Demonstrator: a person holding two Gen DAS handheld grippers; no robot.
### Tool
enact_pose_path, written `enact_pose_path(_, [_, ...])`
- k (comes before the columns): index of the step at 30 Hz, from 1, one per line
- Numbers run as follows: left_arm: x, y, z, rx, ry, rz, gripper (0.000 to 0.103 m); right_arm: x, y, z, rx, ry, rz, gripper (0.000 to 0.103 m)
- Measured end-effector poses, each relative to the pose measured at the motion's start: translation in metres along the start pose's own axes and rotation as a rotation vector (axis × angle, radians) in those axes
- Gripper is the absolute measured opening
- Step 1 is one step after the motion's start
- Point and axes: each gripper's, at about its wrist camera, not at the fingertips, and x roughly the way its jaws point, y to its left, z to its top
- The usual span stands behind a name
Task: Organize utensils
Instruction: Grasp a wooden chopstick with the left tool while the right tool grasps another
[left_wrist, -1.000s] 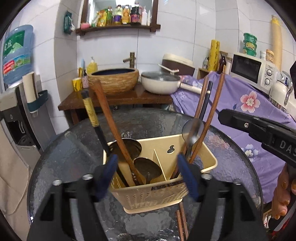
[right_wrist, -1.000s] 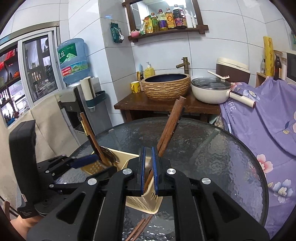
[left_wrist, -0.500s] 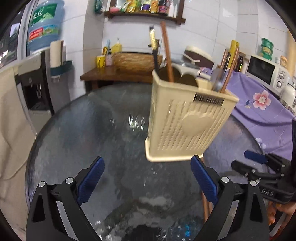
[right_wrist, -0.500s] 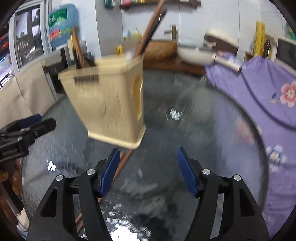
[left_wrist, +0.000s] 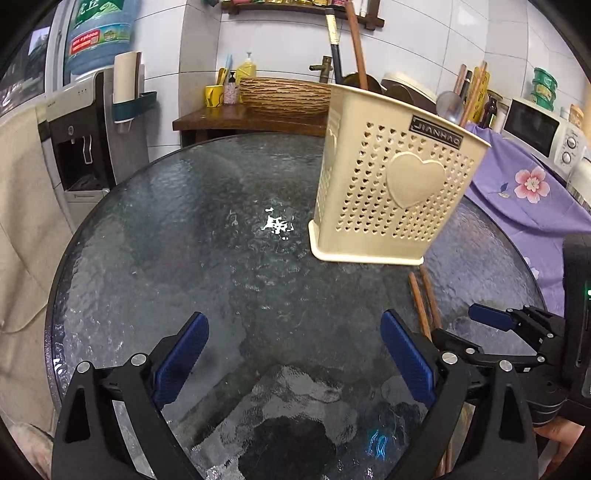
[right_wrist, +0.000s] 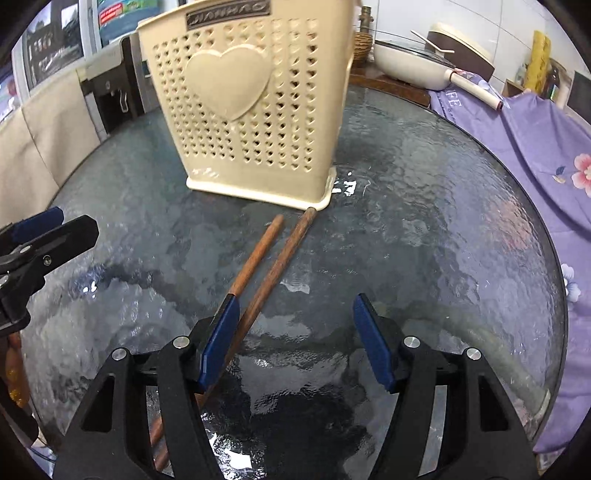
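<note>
Both tongs spread, pinching nothing. Right tongs (right_wrist: 295, 341) low over two wooden chopsticks (right_wrist: 275, 264) lying on glass surface (right_wrist: 424, 221), just before holder (right_wrist: 251, 110). Left tongs (left_wrist: 295, 358) clear.

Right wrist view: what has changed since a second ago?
The right tool was shut above the holder; it has come down to the glass table and opened over the two chopsticks, gripping neither. The left tool also came down, open and empty. The holder and chopsticks stayed put.
</note>
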Motion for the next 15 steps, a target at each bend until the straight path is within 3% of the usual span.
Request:
enact_pose_path(8, [0.002,-0.012,-0.005,0.034,0.019,-0.021,0.092,-0.011,-0.01,-0.01,-0.08,0.032,-0.017,0.049])
enact_pose_path(14, [0.008,-0.027,-0.004,0.064,0.043,-0.072,0.089,-0.014,-0.038,-0.016,-0.051,0.057,0.072,0.033])
enact_pose_path(15, [0.01,-0.032,-0.004,0.074,0.049,-0.082,0.089,-0.013,-0.04,-0.016,-0.053,0.055,0.069,0.025])
